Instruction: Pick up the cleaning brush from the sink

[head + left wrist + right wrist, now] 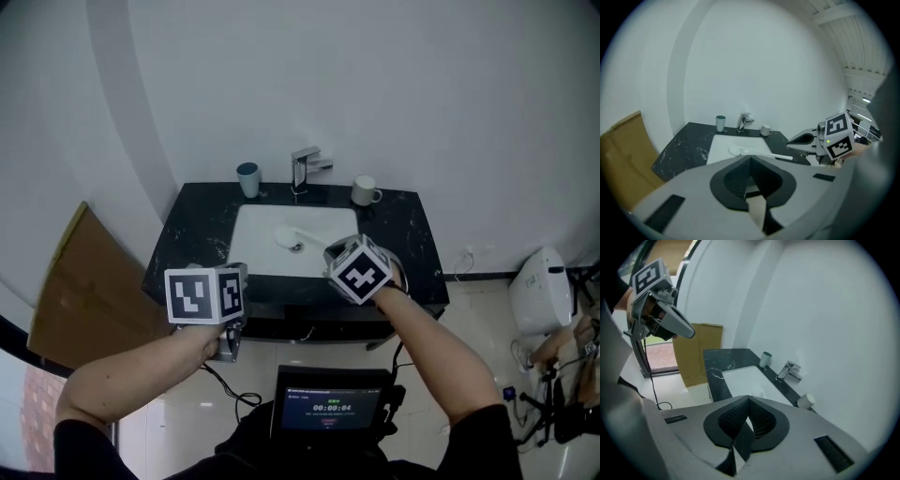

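Note:
The white cleaning brush (289,236) lies in the white sink basin (258,248), head to the left and handle running right; it also shows in the left gripper view (740,150). Both grippers hover in front of the counter, short of the basin and apart from the brush. My left gripper (750,158) has its jaws together with nothing between them; it is at the lower left of the head view (240,272). My right gripper (749,399) is shut and empty too, near the basin's front right corner (335,247).
A black marble counter (192,234) holds a blue cup (247,178), a chrome faucet (305,169) and a white mug (366,190) against the white wall. A cardboard sheet (84,291) leans at the left. A screen (328,408) sits below me, and a white appliance (542,291) is on the floor at right.

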The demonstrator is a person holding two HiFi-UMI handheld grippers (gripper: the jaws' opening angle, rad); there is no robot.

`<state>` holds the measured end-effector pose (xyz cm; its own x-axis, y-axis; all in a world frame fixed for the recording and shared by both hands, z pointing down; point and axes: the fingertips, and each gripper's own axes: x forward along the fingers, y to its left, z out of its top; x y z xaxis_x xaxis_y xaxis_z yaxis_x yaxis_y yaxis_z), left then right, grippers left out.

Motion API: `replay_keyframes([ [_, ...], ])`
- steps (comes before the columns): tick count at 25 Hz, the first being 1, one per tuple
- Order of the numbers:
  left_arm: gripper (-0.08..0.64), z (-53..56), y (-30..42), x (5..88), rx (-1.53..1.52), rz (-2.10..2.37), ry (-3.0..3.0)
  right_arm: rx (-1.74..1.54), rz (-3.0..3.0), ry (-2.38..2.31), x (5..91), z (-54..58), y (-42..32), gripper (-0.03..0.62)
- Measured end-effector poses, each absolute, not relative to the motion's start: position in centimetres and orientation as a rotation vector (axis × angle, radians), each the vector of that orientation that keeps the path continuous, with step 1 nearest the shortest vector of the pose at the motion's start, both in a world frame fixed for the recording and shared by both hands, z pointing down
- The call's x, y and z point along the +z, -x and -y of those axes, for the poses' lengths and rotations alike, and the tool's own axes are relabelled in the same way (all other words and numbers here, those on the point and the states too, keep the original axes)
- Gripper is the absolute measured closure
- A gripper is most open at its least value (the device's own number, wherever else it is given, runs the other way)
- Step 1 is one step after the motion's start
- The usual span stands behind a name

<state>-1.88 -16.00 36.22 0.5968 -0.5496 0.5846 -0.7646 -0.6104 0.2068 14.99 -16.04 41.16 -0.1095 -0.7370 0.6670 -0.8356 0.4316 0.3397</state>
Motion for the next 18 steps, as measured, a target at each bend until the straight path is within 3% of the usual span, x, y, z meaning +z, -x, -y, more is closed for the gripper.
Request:
replay_keyframes([
  [13,0.545,29.9,-5.5,48.4,0.655,1.093,-2.026,0.657,1.807,-1.191,51.8,32.1,-24.0,0.583],
  [15,0.545,31.5,-6.9,50.0,0.639,1.12,-1.97,0.706,1.809,-1.147,53.9,33.9,-25.2,0.499],
  [18,0.545,32.5,-8.9,52.1,0.616,1.173,-1.886,0.796,1.798,-1.096,57.7,35.9,-26.8,0.483],
])
